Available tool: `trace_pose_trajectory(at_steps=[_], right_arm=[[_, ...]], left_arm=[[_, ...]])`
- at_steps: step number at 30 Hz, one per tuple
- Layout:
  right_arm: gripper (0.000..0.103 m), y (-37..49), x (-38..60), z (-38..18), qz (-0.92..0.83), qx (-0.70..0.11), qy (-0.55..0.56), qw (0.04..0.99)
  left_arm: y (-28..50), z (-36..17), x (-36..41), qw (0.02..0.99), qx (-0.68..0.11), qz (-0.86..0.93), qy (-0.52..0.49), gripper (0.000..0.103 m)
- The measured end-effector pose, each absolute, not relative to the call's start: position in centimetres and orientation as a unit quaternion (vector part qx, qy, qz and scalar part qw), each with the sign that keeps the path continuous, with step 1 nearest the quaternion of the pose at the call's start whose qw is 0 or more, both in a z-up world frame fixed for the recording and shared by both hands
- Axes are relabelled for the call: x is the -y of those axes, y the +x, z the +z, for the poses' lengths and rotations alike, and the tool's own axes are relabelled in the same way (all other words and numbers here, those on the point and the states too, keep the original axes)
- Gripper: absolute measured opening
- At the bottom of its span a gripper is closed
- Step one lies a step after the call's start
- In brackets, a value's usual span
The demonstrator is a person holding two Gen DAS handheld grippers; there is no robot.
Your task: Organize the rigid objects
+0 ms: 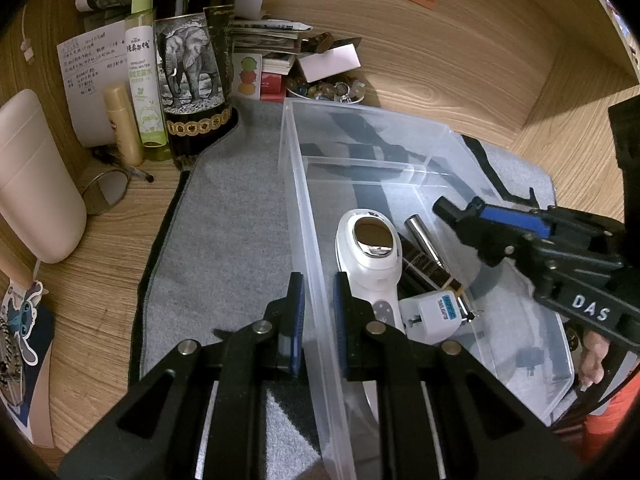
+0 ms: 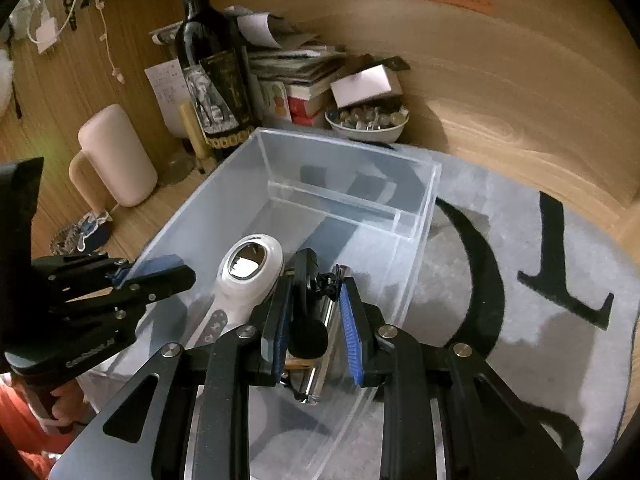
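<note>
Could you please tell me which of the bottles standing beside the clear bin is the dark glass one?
The wine bottle with the elephant label. It is black glass and the tallest; the green-capped spray bottle beside it is pale plastic, and the small tube is cream.

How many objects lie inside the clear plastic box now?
4 visible: white handheld device on the left, black tube and silver tube beside it, white plug adapter nearest the camera. More may be hidden underneath.

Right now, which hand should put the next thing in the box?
Right. The right gripper hangs over the clear bin with a black gadget between its fingers; the left gripper only straddles the bin's wall.
</note>
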State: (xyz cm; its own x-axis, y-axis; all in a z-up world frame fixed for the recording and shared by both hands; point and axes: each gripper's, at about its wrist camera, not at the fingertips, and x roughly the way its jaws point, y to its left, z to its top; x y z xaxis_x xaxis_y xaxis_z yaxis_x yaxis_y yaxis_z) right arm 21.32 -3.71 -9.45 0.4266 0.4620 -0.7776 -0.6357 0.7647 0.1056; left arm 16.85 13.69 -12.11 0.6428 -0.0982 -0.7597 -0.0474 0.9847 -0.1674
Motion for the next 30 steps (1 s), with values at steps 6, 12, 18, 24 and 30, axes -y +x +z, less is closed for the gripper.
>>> trace_pose_trajectory(at_steps=[6, 12, 18, 24, 30], right_arm=[[0.022, 21.0, 3.3, -9.7, 0.327, -0.42, -0.115, 0.839], [0.04, 20.3, 3.1, -9.4, 0.328, -0.413, -0.125, 0.84], [0.048, 19.6, 3.3, -8.3, 0.34, -0.399, -0.125, 0.842], [0.062, 19.3, 4.7, -6.9, 0.325, -0.381, -0.117, 0.858], [0.068, 19.8, 7.8, -5.9, 0.291, -0.377, -0.091, 0.875]], left_arm=[[16.9, -12.1, -13.7, 0.902, -0.422, -0.014, -0.086, 0.013], [16.9, -12.1, -13.7, 0.902, -0.422, -0.014, -0.087, 0.013], [16.9, -12.1, -13.7, 0.902, -0.422, -0.014, -0.089, 0.013], [16.9, -12.1, -13.7, 0.902, -0.422, -0.014, -0.09, 0.013], [16.9, -12.1, -13.7, 0.902, -0.422, -0.015, -0.093, 0.013]])
